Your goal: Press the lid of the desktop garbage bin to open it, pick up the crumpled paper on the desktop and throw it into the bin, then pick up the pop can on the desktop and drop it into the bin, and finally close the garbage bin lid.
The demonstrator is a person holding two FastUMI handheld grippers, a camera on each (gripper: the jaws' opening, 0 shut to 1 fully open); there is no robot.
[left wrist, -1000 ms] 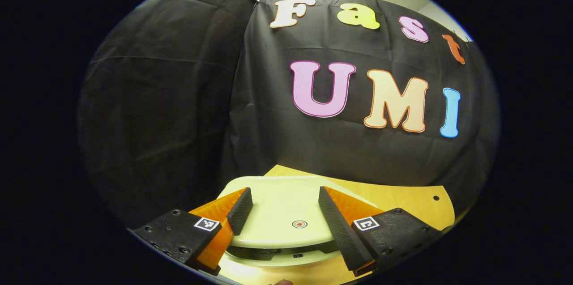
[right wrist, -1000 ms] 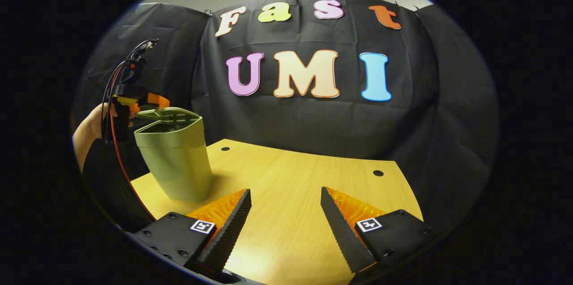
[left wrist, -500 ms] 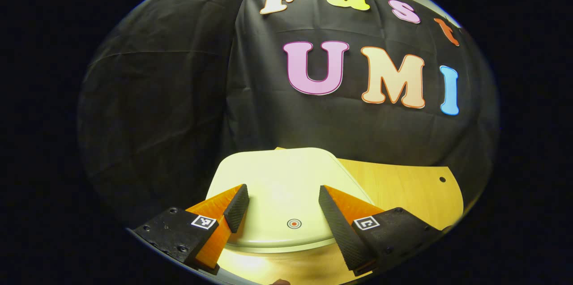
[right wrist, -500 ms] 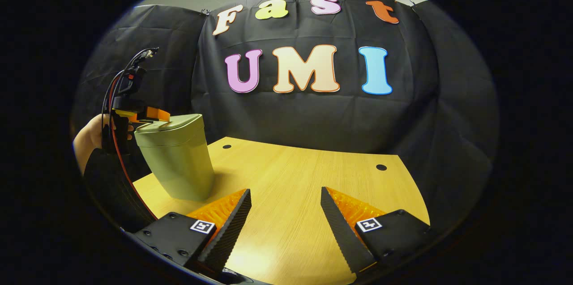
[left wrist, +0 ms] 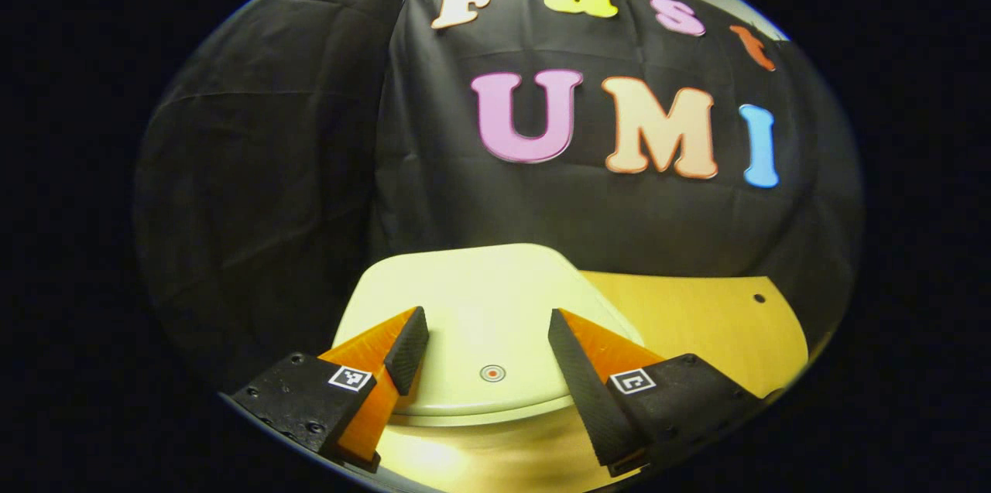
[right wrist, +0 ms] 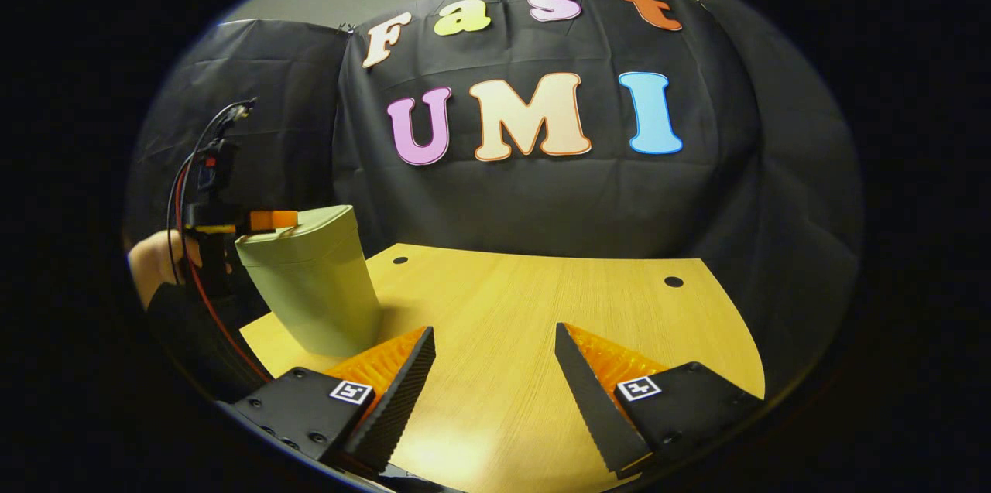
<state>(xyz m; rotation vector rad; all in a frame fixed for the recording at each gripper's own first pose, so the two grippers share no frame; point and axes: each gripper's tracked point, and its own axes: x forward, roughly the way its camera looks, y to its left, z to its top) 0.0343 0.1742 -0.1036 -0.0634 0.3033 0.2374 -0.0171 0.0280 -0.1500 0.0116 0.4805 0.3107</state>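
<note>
Resting over the closed lid (left wrist: 480,307) of the bin (right wrist: 317,284), the left gripper (left wrist: 484,338) stays spread, gripping nothing, positioned to press it shut; the right gripper (right wrist: 495,357) hovers open and empty above the desktop (right wrist: 542,307).

The lid (left wrist: 480,307) is no longer propped up: a second ago a dark gap showed beneath it, and now it lies flat and shut on the bin (right wrist: 317,284), under the left gripper's (left wrist: 480,334) spread fingers (left wrist: 406,342).
</note>
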